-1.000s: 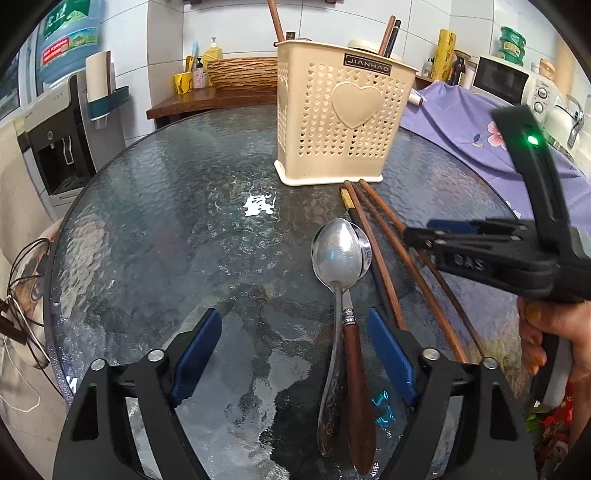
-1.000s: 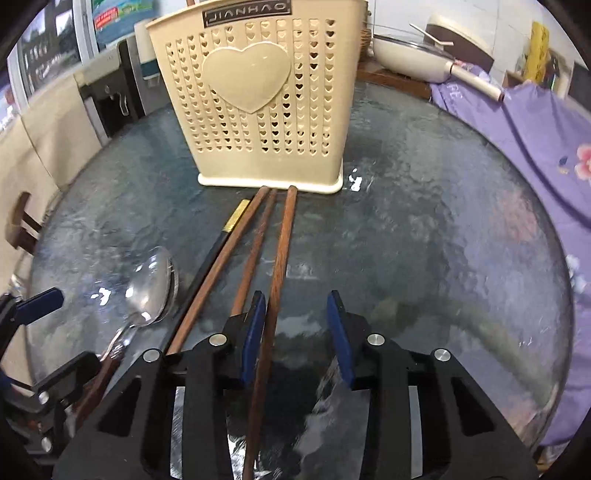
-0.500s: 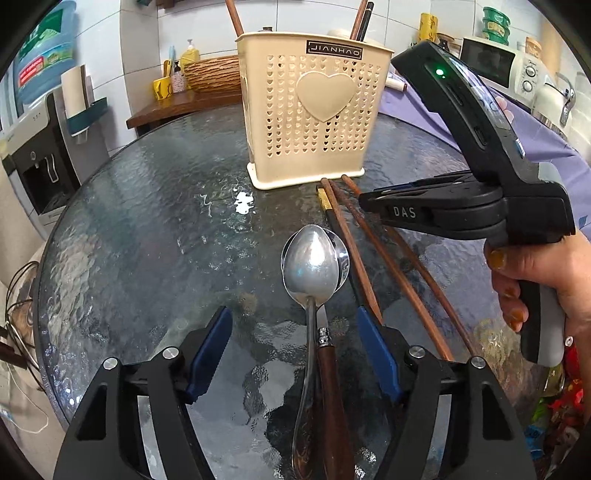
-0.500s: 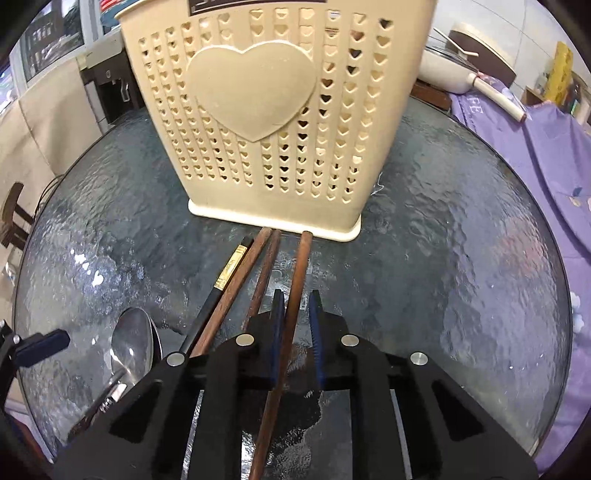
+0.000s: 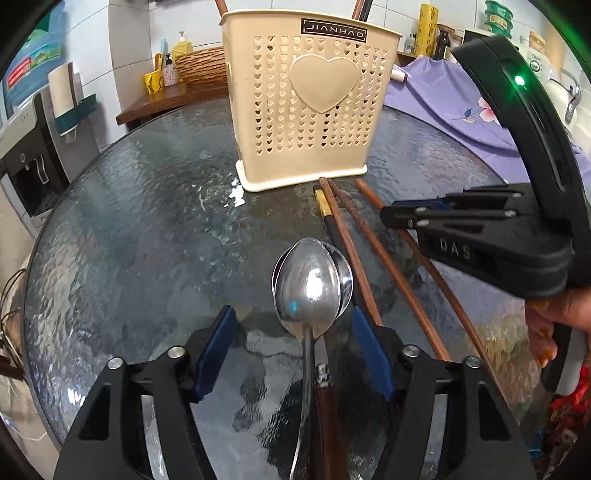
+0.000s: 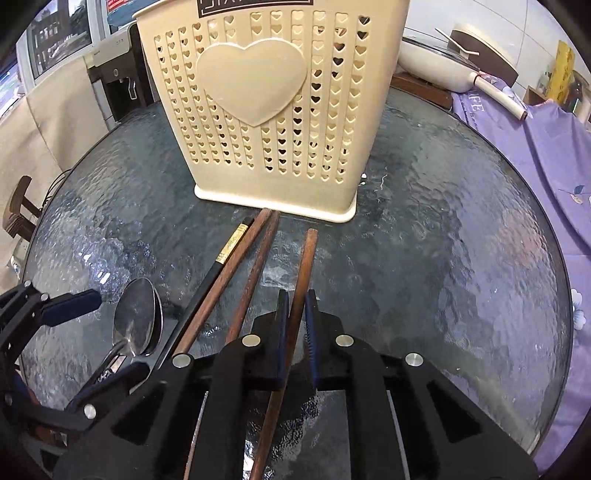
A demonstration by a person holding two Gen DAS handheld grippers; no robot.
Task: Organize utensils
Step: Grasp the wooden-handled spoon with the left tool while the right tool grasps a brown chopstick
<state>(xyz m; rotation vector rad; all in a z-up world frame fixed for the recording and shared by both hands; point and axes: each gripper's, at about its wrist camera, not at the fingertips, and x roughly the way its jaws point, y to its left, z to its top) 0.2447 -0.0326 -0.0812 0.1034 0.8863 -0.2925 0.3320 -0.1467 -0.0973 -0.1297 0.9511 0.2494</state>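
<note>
Right claw (image 6: 295, 314) clamped on the rightmost brown chopstick (image 6: 304, 266), mid-shaft so it should lift level. Left claw (image 5: 291, 347) wide open, straddling the stacked spoons (image 5: 310, 284), lined up along the handles for a pinch. Other chopsticks (image 6: 236, 273) lie parallel, tips touching the beige holder (image 6: 273, 110), which stands toward the table (image 6: 461, 258) far edge, some sticks already in.

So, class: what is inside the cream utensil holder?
Above the cream utensil holder rim, a few dark stick-like ends poke out, probably chopsticks. The perforated walls hide everything lower down, so the rest of its contents cannot be seen.
</note>
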